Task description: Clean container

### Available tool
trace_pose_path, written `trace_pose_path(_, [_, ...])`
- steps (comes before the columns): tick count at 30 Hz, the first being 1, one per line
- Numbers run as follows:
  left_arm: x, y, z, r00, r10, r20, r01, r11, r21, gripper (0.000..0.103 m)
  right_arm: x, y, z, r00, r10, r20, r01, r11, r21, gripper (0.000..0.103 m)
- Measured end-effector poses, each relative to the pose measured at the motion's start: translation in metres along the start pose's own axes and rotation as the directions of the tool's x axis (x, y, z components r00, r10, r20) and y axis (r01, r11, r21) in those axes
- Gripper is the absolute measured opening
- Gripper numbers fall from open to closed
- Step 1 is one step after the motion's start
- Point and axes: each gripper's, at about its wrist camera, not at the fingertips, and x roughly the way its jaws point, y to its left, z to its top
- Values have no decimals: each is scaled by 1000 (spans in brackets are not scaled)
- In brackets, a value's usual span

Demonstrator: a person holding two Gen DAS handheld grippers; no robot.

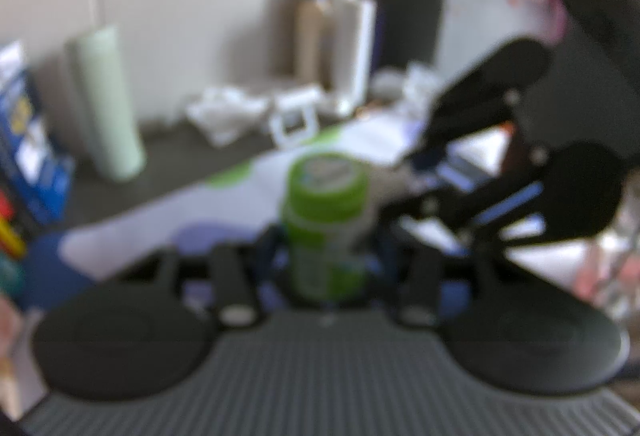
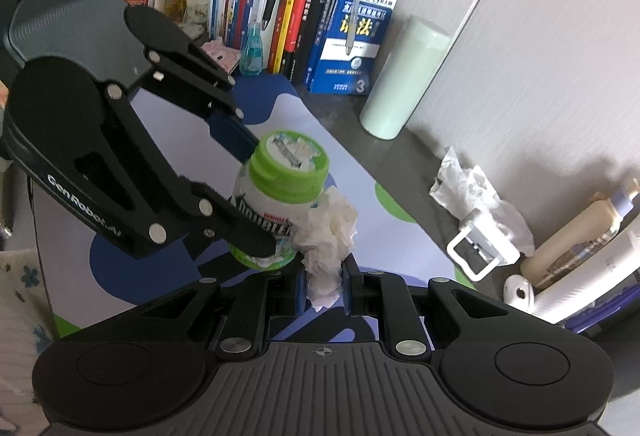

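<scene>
Books (image 2: pixel 320 15) and a pale green roll (image 2: pixel 404 75) line the wall behind your counter (image 2: pixel 400 163), which carries a patterned mat. Above that mat, the gum bottle (image 2: pixel 276 195), white with a green cap, is pinched low on its body by your left tongs (image 2: pixel 260 195), lifted and tilted. Your right tongs (image 2: pixel 323 284) are clamped on a crumpled tissue (image 2: pixel 328 236) pressed against the bottle's side. Wiping looks under way, not finished: the cap and far side remain to do, by my judgement. Another used tissue (image 2: pixel 476 191) lies near the wall.
</scene>
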Motion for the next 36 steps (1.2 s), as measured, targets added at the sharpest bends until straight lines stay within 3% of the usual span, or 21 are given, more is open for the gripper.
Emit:
trace_pose_path(12, [2,-1,0,1000,4,-5,-4,1000,2,48,-15,0,6,999,-4,44,4,1000,-4,17])
trace_pose_path(36, [-1,2,1,1000,10,9,-9,1000,-14,48,15,8,-9,999,29,-45,-29,1000,-3,17])
